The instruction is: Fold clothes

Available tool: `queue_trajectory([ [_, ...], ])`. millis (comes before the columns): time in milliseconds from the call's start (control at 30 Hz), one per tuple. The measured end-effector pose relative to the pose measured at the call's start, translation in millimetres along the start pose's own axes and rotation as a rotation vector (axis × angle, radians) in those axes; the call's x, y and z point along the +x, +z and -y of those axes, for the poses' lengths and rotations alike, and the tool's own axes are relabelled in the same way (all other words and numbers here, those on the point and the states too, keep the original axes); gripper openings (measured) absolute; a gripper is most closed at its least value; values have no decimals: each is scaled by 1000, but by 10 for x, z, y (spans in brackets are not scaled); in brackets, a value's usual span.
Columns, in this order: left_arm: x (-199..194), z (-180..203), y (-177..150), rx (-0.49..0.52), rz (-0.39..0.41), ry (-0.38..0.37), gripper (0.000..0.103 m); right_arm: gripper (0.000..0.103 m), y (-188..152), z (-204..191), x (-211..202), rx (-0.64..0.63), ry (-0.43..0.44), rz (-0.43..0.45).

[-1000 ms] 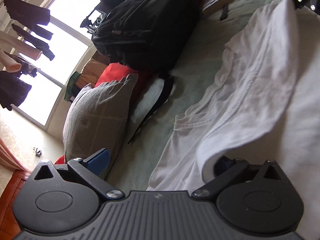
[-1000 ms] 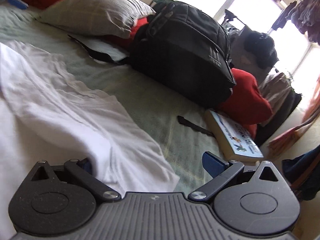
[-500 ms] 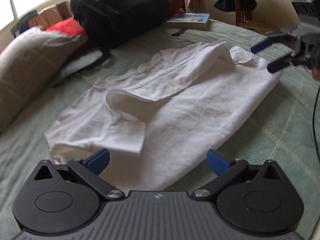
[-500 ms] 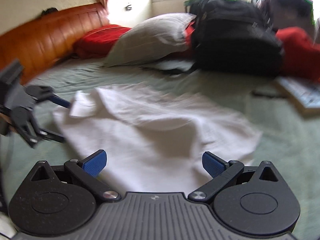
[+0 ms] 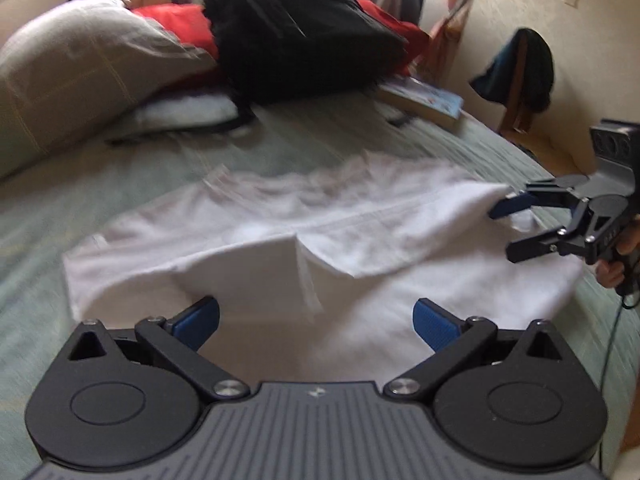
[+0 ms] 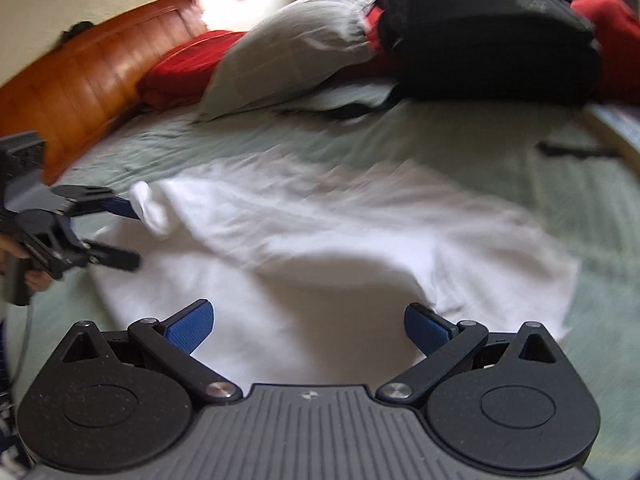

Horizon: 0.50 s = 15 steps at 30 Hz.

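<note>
White shirt (image 5: 360, 248) lay half-folded on green bedspread (image 5: 80, 208), directly ahead of both grippers. Left gripper (image 5: 316, 318) stood wide, empty, over shirt's near edge; grey pillow (image 5: 80, 68) ahead-left, black backpack (image 5: 296, 28) beyond. Right gripper (image 6: 308, 322) likewise wide, holding nothing, shirt spread just in front of its pads.

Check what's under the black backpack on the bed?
Red fabric and a pale flat piece stick out from beneath the black backpack, next to the grey pillow. How far they run underneath is covered.
</note>
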<state>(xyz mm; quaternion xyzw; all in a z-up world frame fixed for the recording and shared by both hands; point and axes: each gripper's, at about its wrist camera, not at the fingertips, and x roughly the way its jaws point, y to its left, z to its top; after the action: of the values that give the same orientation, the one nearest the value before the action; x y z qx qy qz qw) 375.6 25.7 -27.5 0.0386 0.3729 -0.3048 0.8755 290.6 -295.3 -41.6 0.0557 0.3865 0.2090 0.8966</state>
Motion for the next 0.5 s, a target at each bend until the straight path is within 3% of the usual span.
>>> queue_trajectory([
  [267, 38, -359, 315, -40, 91, 205, 102, 103, 443, 118, 6, -95, -153, 66],
  [400, -59, -365, 319, -50, 124, 239, 102, 103, 572, 232, 26, -75, -247, 115],
  [500, -201, -230, 280, 9, 143, 215, 102, 103, 576, 230, -27, -49, -242, 133],
])
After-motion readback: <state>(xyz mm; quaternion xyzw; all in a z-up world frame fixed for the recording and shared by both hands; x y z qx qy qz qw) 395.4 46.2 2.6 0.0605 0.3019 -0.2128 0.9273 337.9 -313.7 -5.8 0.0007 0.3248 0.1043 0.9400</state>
